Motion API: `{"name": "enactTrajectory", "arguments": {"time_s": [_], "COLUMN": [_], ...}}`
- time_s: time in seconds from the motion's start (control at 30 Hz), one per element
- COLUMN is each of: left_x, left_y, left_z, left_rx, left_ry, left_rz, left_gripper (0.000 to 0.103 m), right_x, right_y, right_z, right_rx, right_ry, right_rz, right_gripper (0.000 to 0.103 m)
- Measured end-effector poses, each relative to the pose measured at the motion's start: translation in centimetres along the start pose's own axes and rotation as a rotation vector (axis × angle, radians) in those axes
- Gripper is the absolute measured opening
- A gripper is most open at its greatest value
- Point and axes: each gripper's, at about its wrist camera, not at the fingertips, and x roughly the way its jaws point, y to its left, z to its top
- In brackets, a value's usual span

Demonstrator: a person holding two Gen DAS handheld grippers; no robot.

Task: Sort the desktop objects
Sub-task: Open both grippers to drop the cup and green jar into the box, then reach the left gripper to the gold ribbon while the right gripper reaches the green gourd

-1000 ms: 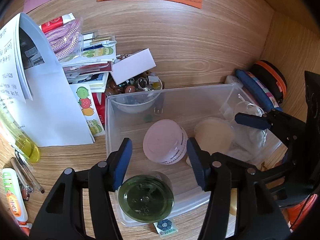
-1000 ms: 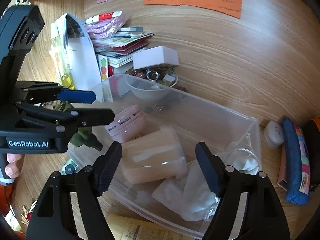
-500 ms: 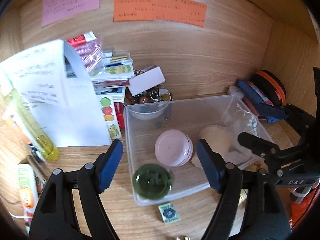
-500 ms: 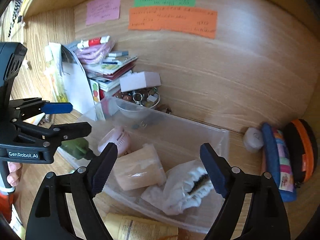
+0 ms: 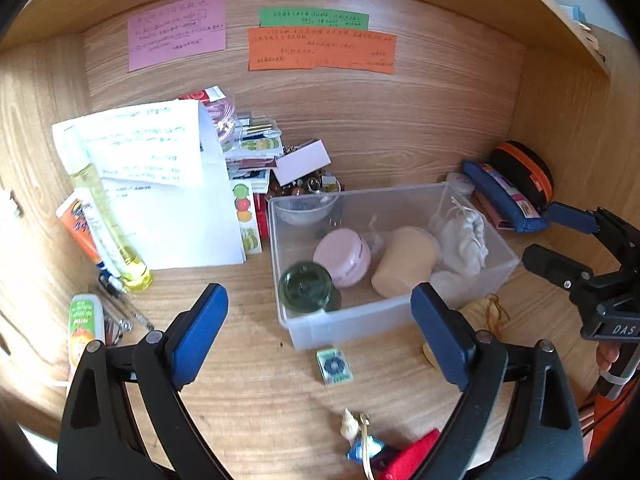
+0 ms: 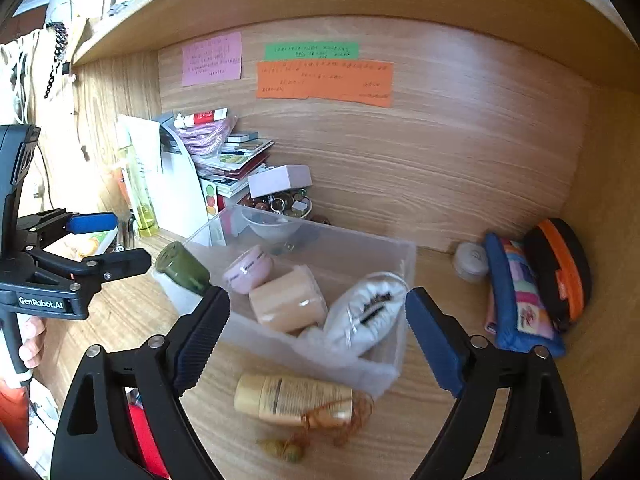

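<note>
A clear plastic bin [image 5: 348, 326] stands on the wooden desk. In it lie a green jar [image 5: 306, 287], a pink jar [image 5: 343, 256], a beige cup [image 5: 404, 266] and a white pouch [image 5: 460, 240]. My left gripper [image 5: 318, 294] hovers in front of and above the bin, its jaws opening with nothing gripped. My right gripper [image 6: 317, 296] hangs over the bin's [image 6: 360, 364] near right corner, jaws also opening and empty. Each wrist view shows the other gripper: the right gripper [image 5: 540, 232] beside the bin, the left gripper [image 6: 126, 240] near the green jar [image 6: 182, 270].
A yellow bottle with an orange cord [image 6: 292, 398] lies in front of the bin. A blue pencil case [image 6: 520, 304] and a black-orange case [image 6: 560, 272] sit at the right wall. Paper sheets [image 5: 160, 184], booklets, a bead bowl [image 5: 312, 184], tubes [image 5: 86, 320] and a small card [image 5: 334, 366] crowd the left and front.
Both grippers have drawn back and upward away from the bin, and their jaws have spread wider. The green jar and the beige cup stay lying in the bin.
</note>
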Motion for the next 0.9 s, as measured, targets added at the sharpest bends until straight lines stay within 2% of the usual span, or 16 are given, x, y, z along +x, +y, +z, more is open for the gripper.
{"name": "enactTrajectory", "arguments": {"time_s": [0.13,0.27,0.5,0.9], "left_x": [-1.0,-1.4,-1.4,-0.9], "left_y": [-0.4,-0.7,-1.4,-2.3], "left_z": [-1.3,-2.9,-6.0,-11.2], "left_rx": [0.002,0.003,-0.001,-0.007], "left_ry": [0.008,0.025,0.075,0.164], "left_rz": [0.005,0.01,0.016,-0.007], "left_gripper": [0.094,0.094,0.094,0.094], "right_x": [-1.4,-2.5,-2.7,-1.4], "right_y": [-0.5,-0.7,-0.4,0.4], "right_z": [-1.2,-2.4,-5.5,-10.1], "right_rx": [0.027,0.045,0.057,0.105], "right_ry": [0.001,0.003,0.044,0.139], "right_rz": [-0.013,-0.028,-0.071,-0.072], "right_gripper": [0.091,0.098,0.098,0.098]}}
